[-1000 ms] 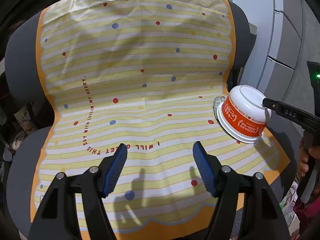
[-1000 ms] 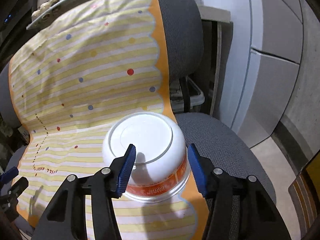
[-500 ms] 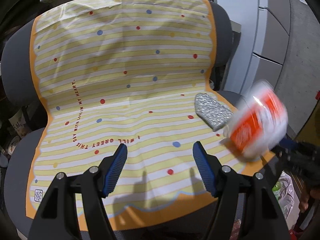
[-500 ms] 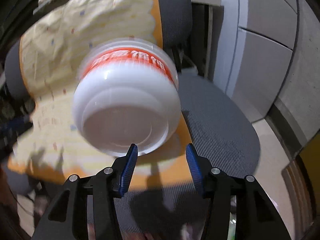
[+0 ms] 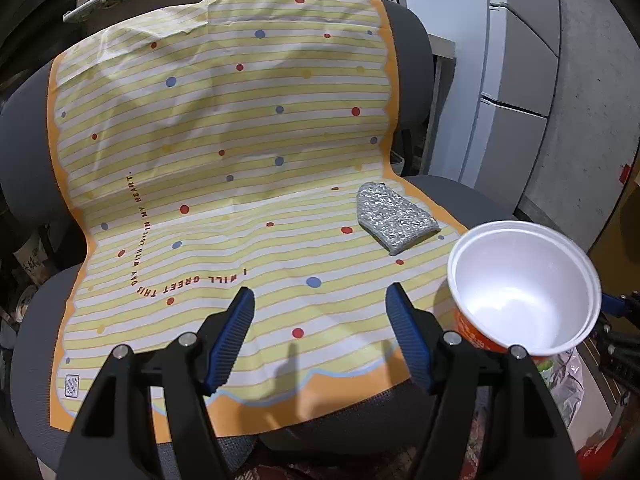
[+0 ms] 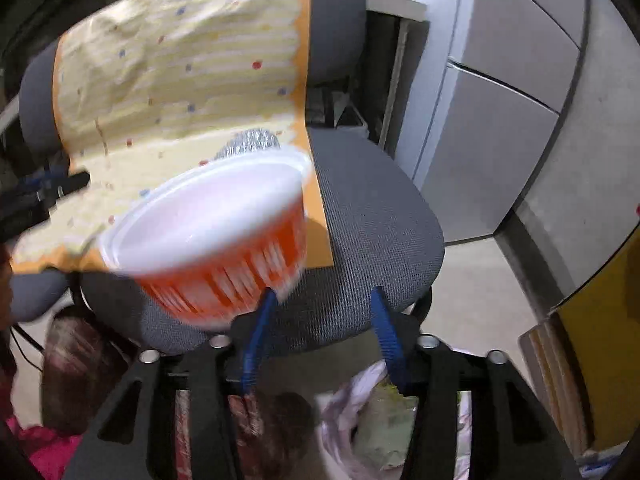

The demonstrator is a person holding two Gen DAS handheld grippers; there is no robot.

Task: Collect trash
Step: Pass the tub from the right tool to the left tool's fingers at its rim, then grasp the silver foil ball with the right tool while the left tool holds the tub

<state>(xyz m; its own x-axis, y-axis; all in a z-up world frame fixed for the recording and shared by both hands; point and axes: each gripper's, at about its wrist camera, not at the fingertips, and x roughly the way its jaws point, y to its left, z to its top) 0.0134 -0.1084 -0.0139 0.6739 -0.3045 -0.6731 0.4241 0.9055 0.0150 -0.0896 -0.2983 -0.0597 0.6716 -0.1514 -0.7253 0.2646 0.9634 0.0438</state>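
- The left tongs stand spread with nothing between the pads. They hang over the front of a striped mat and touch nothing.
- The right tongs have just been closing partway, but the gap between the pads shows only the grey chair beyond. They pinch nothing.
- The task's thing in hand is the orange-and-white bowl. It sits in the air just left of the right tongs' left pad, mouth tilted up and away, past the front corner of the seat.
- The bowl is smeared with motion blur, so I cannot tell whether its base rests against that pad or has come free of it.
- From the left tongs' camera the bowl shows its empty white inside, off the right edge of the mat.
- A plastic bag with rubbish in it lies open right under the right tongs, below the seat.
- The step looks to be dropping the bowl into that bag. The bowl is left of the bag's mouth, so it would be best guided over the opening before it is let go. A light bowl is likely to bounce off the seat edge or the bag's rim.
- A crumpled foil wad lies on the mat near its right edge, well ahead of the left tongs. It is probably the next piece to pick up, and the spread left tongs are placed to reach it.
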